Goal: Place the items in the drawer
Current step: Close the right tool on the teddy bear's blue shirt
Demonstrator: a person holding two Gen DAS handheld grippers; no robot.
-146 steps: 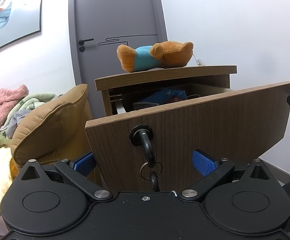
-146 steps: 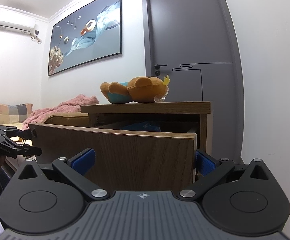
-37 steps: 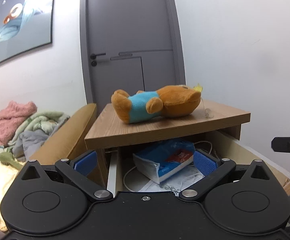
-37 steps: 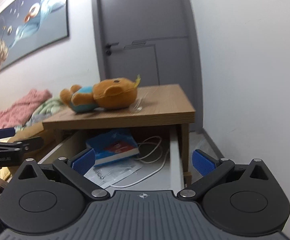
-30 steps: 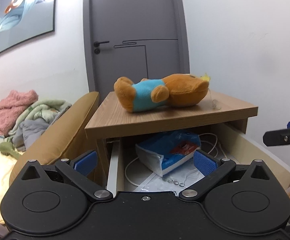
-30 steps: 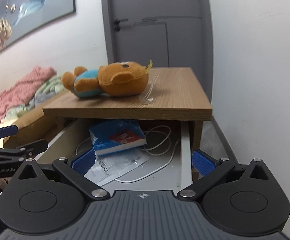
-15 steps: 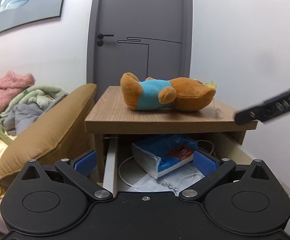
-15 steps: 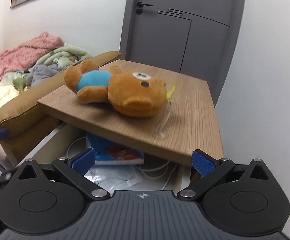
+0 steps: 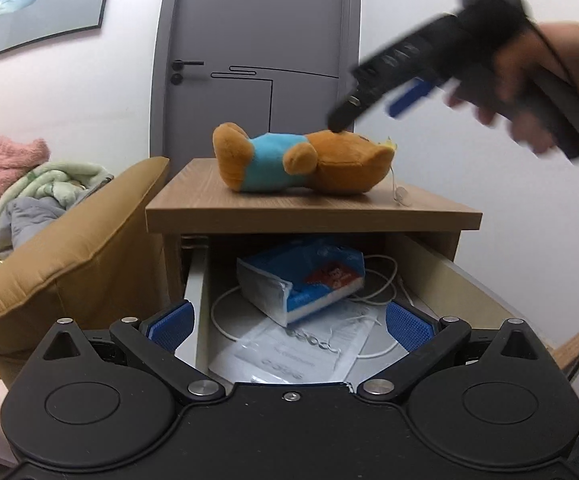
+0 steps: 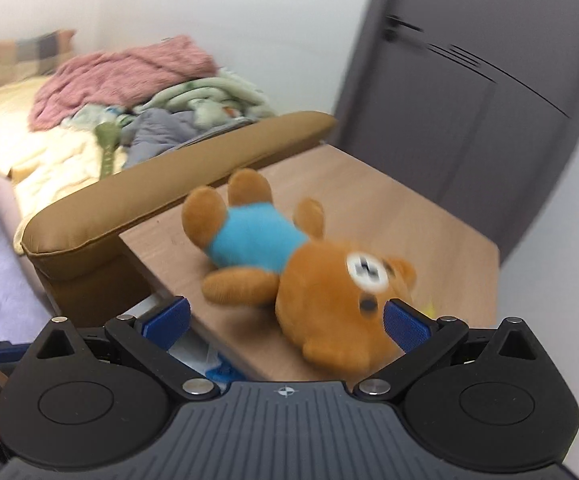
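Item: plush bear (image 9: 303, 159), brown with a blue shirt, lying on its side atop the nightstand (image 9: 313, 211), mid-frame in the left wrist view.

Drawer (image 9: 465, 280): pulled open below it, holding a blue packet (image 9: 303, 280), white cable and papers.

Right gripper (image 10: 287, 314): jaws wide, empty, poised over the bear's head at lower centre of its own view.

Left gripper (image 9: 289, 322): wide, empty, facing the drawer.

Step, as judged: reaching for the bear. Next: descend, close around the head, lift, lower into the drawer.
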